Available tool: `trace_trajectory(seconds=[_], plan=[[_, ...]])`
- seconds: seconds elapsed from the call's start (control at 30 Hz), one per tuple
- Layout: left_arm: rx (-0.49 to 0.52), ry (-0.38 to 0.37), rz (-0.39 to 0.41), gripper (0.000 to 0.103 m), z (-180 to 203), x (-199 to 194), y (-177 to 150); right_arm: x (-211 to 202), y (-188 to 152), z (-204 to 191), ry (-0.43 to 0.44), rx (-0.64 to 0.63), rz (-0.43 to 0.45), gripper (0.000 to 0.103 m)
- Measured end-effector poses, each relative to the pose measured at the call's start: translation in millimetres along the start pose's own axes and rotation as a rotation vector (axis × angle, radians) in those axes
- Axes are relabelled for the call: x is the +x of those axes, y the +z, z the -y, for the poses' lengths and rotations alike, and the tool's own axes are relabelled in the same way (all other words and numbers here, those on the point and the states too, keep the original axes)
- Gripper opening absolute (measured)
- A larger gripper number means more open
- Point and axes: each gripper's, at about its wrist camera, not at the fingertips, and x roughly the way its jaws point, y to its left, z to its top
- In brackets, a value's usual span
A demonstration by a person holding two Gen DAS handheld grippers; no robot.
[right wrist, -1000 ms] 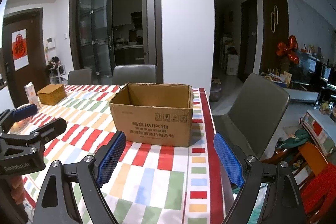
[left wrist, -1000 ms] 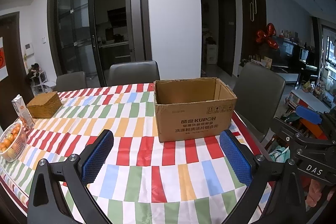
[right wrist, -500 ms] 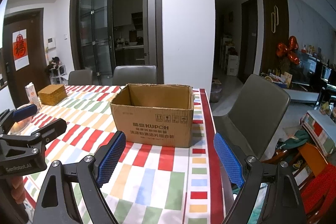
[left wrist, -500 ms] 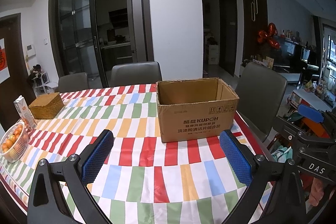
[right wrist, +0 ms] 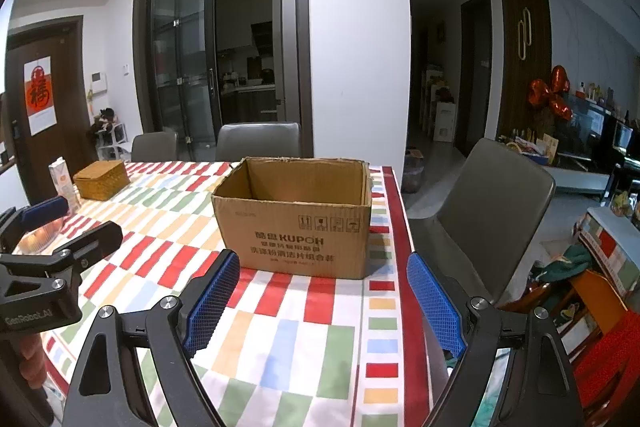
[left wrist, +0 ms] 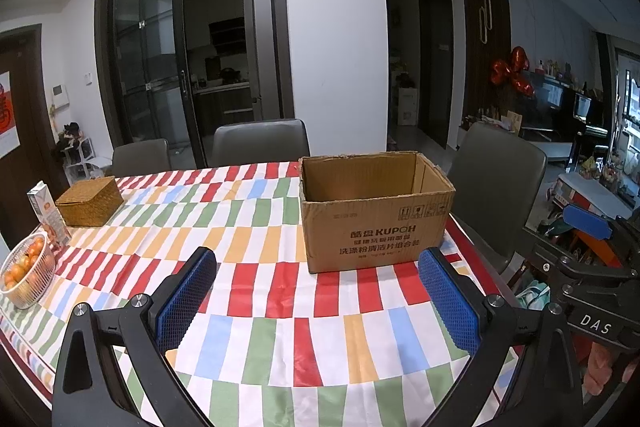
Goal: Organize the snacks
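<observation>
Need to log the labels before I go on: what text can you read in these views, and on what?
"KUPOH": cardboard box front; Chinese lines beneath too blurred to read.
"DAS": right claw body.
"GenRobot_AI": left claw body.
"福": red poster on door.
Carton print: too small to read.

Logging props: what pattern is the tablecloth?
The tablecloth has red, green, blue and orange blocks on white; clearest in the left wrist view.

We see each hand-held gripper, left and right, built from black angular arms with silver screws, blue textured pads and white lettering.
</observation>
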Motion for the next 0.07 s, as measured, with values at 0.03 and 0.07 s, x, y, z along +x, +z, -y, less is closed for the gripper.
trace_trajectory(seconds=[0.03,0.07], plan=[[-0.001,0.001,-0.001,0.103,0.1,0.2,0.3,0.2,-0.2,-0.1,-0.001,0.0,0.001,0.086],[-0.003,0.002,-0.001,0.103,-0.1,0.1,0.4,0.2,0.0,-0.5,-0.001,-0.002,0.001,0.086]])
